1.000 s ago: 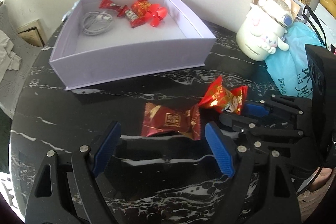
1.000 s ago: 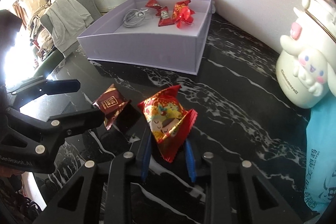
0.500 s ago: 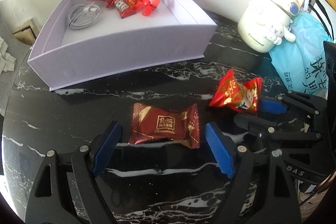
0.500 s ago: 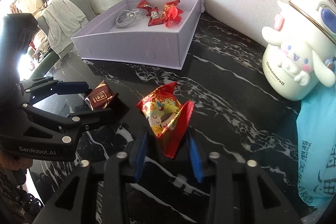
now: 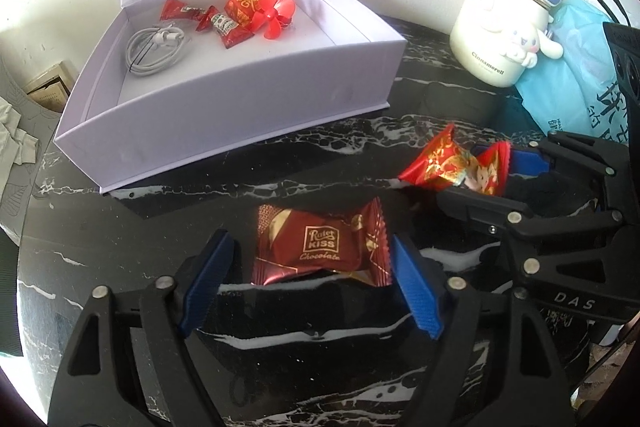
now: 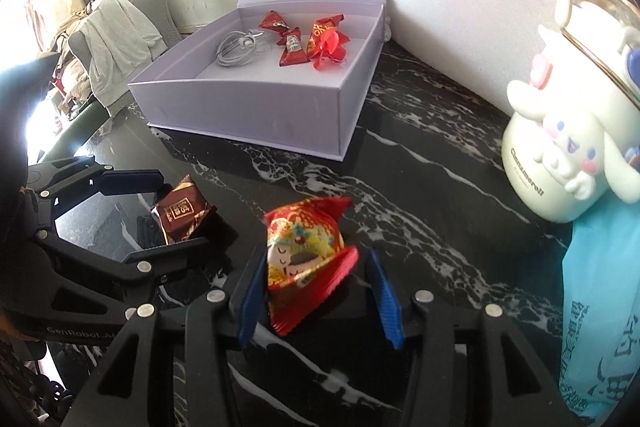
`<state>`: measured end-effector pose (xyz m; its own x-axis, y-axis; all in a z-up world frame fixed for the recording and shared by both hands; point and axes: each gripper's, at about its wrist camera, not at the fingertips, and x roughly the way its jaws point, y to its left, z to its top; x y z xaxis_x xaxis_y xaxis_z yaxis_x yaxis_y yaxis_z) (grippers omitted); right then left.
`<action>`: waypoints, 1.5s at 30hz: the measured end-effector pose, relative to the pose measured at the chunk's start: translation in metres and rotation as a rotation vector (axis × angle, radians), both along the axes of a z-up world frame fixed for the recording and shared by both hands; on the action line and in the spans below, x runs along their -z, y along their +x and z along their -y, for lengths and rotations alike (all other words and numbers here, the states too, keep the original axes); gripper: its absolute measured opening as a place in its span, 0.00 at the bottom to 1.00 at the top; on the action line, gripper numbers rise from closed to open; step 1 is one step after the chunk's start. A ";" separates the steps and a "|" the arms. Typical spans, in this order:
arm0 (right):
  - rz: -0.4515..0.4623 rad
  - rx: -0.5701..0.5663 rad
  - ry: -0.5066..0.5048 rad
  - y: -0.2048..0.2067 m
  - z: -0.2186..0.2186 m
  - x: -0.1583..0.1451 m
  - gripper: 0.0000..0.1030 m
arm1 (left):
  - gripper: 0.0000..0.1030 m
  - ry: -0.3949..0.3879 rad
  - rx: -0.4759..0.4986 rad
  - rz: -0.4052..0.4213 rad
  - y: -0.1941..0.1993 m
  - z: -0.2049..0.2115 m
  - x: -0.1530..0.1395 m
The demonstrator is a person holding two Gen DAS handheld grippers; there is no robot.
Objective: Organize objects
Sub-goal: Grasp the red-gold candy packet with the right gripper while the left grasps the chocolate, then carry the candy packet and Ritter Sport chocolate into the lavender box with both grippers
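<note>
Crinkly foil is the hazard. Left tongs (image 5: 310,279) gape around the chocolate packet (image 5: 320,247), lower centre, gripping nothing. Right tongs (image 6: 314,291) stand part-open; the red candy (image 6: 306,251) touches one pad and could slip short of the lavender box (image 6: 256,99).

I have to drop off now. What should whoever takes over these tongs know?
Left tongs: open, straddling the Ritter Kiss chocolate on the table, not gripping.
Right tongs: open around the red-and-gold candy, which looks to rest on the table.
Done: the open white box holds a cable, wrapped candies and a red fan.
Left: grip both sweets and put them in the box.
</note>
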<state>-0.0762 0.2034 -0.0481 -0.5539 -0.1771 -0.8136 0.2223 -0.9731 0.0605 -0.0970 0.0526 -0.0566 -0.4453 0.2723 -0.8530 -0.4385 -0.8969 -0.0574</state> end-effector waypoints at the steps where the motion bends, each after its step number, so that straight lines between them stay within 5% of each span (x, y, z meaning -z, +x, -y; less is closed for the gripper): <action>1: -0.003 -0.005 0.001 -0.001 0.001 0.000 0.48 | 0.69 0.001 0.000 -0.004 0.000 0.000 0.000; 13: -0.013 -0.004 0.032 -0.001 0.009 0.005 0.48 | 0.57 0.003 0.039 -0.034 0.010 -0.002 0.003; 16: -0.010 0.004 0.020 0.003 0.007 0.004 0.40 | 0.52 0.030 0.033 -0.018 0.012 0.001 0.002; 45: 0.011 -0.117 0.011 0.065 0.042 -0.003 0.39 | 0.49 0.025 -0.037 -0.003 0.075 0.029 -0.015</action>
<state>-0.0113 0.1612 -0.0451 -0.5204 -0.2310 -0.8221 0.3342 -0.9410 0.0528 -0.0223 0.0234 -0.0416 -0.4583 0.2765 -0.8447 -0.4054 -0.9108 -0.0782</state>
